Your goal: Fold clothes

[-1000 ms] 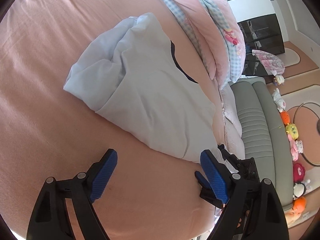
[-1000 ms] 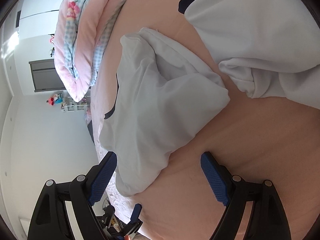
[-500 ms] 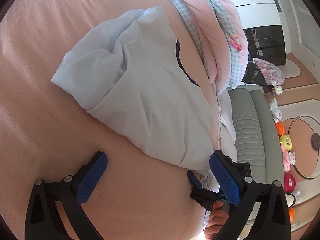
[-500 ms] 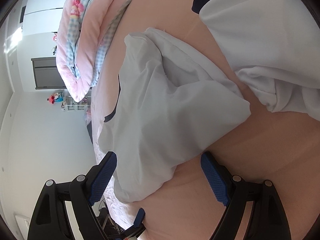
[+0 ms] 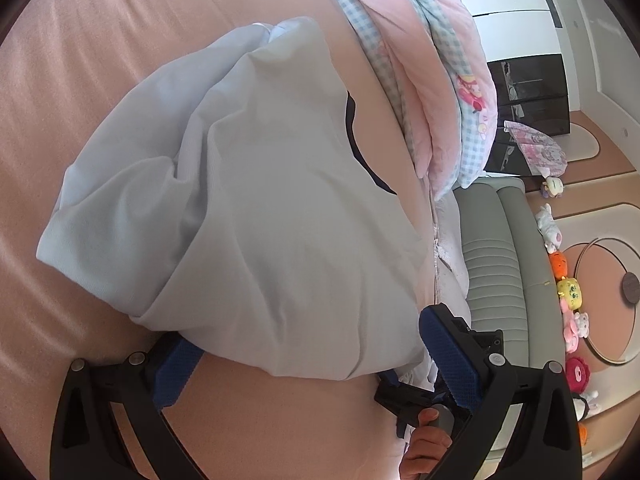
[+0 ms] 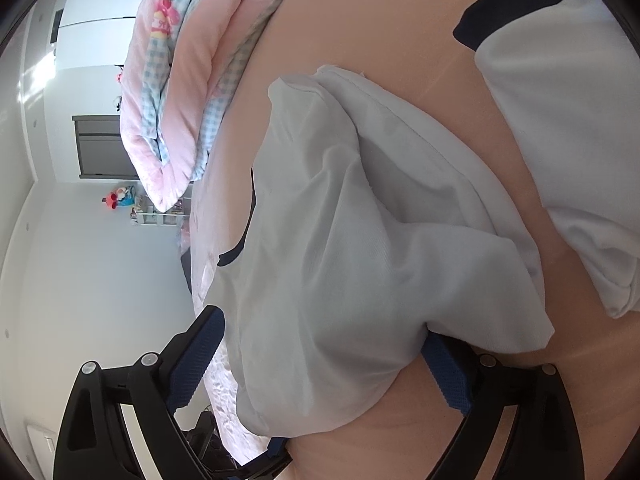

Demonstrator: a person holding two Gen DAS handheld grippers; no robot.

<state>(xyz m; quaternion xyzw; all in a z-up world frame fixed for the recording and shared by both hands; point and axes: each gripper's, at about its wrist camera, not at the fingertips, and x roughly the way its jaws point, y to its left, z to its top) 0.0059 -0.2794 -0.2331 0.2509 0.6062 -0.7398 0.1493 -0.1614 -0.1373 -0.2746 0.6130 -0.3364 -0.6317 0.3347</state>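
While both jaws stand wide, the left hand-held gripper (image 5: 312, 356) straddles the near hem of the pale shirt (image 5: 248, 208) w/ nothing pinched yet; one pad sits half under the cloth edge, the other just beside it. Right hand-held gripper (image 6: 320, 356) is opening, the same shirt's rumpled corner between its pads, not clamped. Shirt lies bunched on the pink bed (image 5: 100, 40), dark collar trim toward the far side; a second white garment (image 6: 560, 128) lies near it. Rolled quilt (image 5: 432, 60) beyond. Step looks like approach for a two-point grab. Next: close on hem corners, then lift & spread flat.
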